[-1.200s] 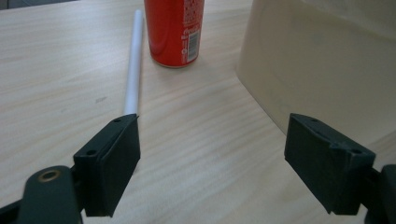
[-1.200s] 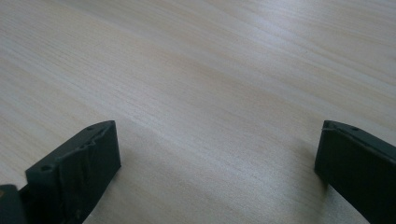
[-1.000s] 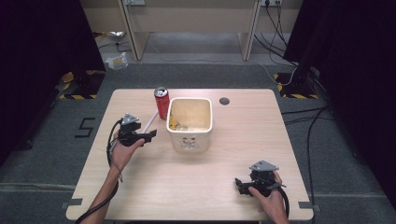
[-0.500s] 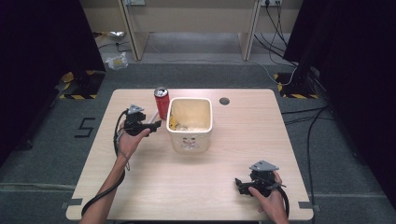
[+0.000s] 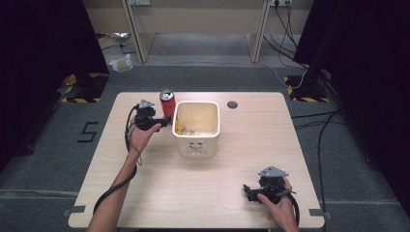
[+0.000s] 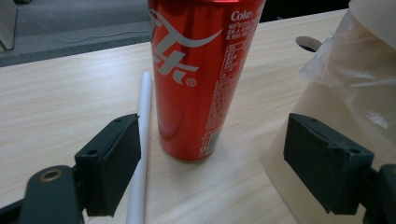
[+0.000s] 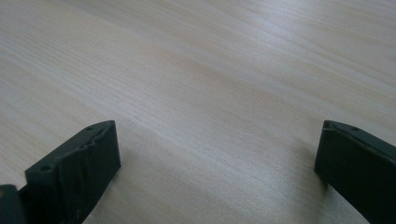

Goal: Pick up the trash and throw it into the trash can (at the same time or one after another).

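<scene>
Left gripper (image 6: 212, 172) hovers low with jaws spread wide, gripping nothing, aimed at the red can (image 6: 201, 74) standing upright beyond them, a white straw (image 6: 141, 140) lying beside it and the cream bin (image 6: 336, 93) close by. Centre on the can, clear of both, before squeezing.

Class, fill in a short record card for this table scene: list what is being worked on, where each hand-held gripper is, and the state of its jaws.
item in hand: red cola can, upright on the table
beside the can: white straw lying flat; cream bin with a plastic liner and scraps inside
left hand-held gripper: jaws open, one on each side of the can, not yet touching it
right hand-held gripper: jaws open, low over bare wood at the near right corner, holding nothing
other: round hole in the tabletop past the bin
</scene>
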